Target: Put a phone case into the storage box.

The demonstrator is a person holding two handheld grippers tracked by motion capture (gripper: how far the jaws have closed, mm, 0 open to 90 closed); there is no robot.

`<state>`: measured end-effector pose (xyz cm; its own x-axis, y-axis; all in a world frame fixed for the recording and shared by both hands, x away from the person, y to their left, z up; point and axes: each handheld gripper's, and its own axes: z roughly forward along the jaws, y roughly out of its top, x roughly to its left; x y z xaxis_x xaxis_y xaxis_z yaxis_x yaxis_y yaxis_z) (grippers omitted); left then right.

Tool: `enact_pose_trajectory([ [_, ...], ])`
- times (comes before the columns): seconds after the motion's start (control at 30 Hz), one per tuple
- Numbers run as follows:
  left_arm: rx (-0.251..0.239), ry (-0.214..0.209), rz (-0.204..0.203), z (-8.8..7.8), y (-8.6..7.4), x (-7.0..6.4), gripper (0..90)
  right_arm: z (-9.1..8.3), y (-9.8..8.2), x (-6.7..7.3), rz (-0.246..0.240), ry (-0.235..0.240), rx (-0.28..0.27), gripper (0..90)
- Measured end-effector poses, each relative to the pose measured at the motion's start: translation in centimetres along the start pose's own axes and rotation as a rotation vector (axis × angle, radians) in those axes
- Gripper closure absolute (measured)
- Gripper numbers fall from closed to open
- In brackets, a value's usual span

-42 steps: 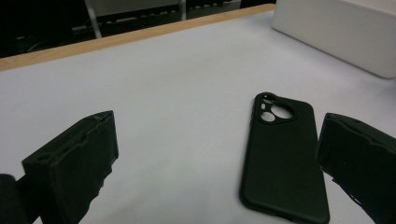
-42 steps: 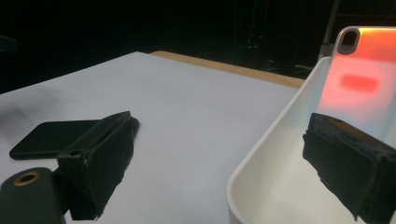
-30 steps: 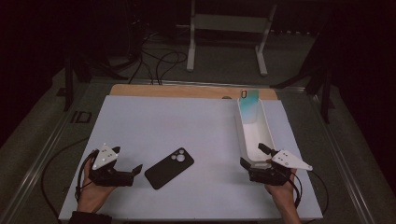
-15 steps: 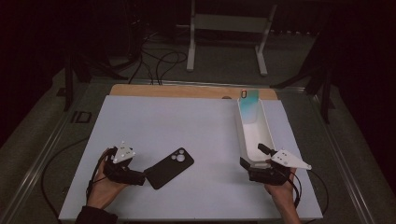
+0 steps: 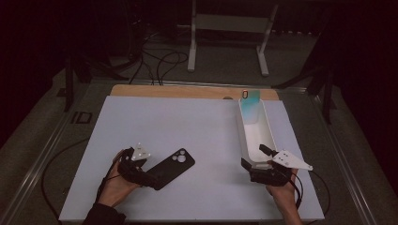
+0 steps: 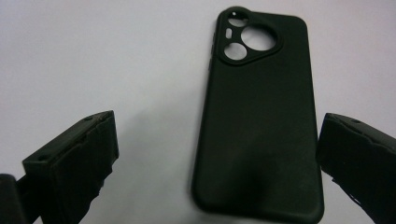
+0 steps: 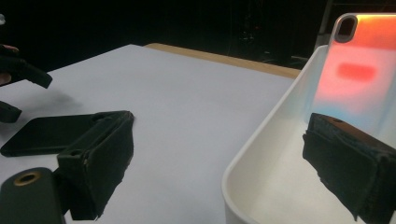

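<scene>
Black soft-plastic phone case point(image 6: 261, 116), camera cut-outs at its far end: lies flat on the white-topped desk point(image 5: 197, 126), front left. In the high view its near corner is covered by the left hand-held gripper point(image 5: 149, 178). In the left gripper view its near end is cut off by the bottom edge; it sits between the spread jaws, nearer the right-hand one, with no contact visible.

Right hand-held gripper point(image 5: 248, 165): jaws spread, straddling the near wall of the long white plastic tray point(image 5: 244, 136); whether they touch it cannot be told.

Translucent phone case with an orange-to-teal tint point(image 7: 359, 65): stands propped at the tray's far end, lower part hidden behind a jaw.

Change since a second ago: left hand-held gripper has moved rightward up to the black case; right one and both cases unmoved.
</scene>
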<state>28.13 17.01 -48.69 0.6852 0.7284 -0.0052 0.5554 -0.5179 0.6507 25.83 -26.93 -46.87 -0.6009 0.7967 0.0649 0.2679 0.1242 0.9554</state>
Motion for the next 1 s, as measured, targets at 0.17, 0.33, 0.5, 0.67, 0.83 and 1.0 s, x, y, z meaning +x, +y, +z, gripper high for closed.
enact_pose_trajectory([
  [0.17,0.033,0.000,0.010,0.7,0.2,-0.5,0.0,0.0,0.0,0.0,-0.001,-0.001,0.001,8.8],
  [0.33,0.054,-0.012,0.020,1.4,0.4,-1.1,0.3,0.0,0.0,0.0,-0.001,-0.001,0.002,8.8],
  [0.5,0.081,-0.022,0.029,2.2,0.5,-1.8,0.5,0.0,0.0,0.0,0.000,-0.002,0.002,8.8],
  [0.67,0.105,-0.027,0.035,3.0,0.3,-2.1,1.6,0.0,0.0,0.0,0.000,-0.003,0.002,8.8],
  [0.83,0.134,-0.031,0.041,3.7,0.1,-2.4,2.9,0.0,-0.1,0.0,0.001,-0.001,0.004,8.8],
  [1.0,0.150,-0.029,0.038,3.8,0.1,-2.5,4.1,0.0,-0.1,0.0,0.000,-0.006,0.004,8.8],
])
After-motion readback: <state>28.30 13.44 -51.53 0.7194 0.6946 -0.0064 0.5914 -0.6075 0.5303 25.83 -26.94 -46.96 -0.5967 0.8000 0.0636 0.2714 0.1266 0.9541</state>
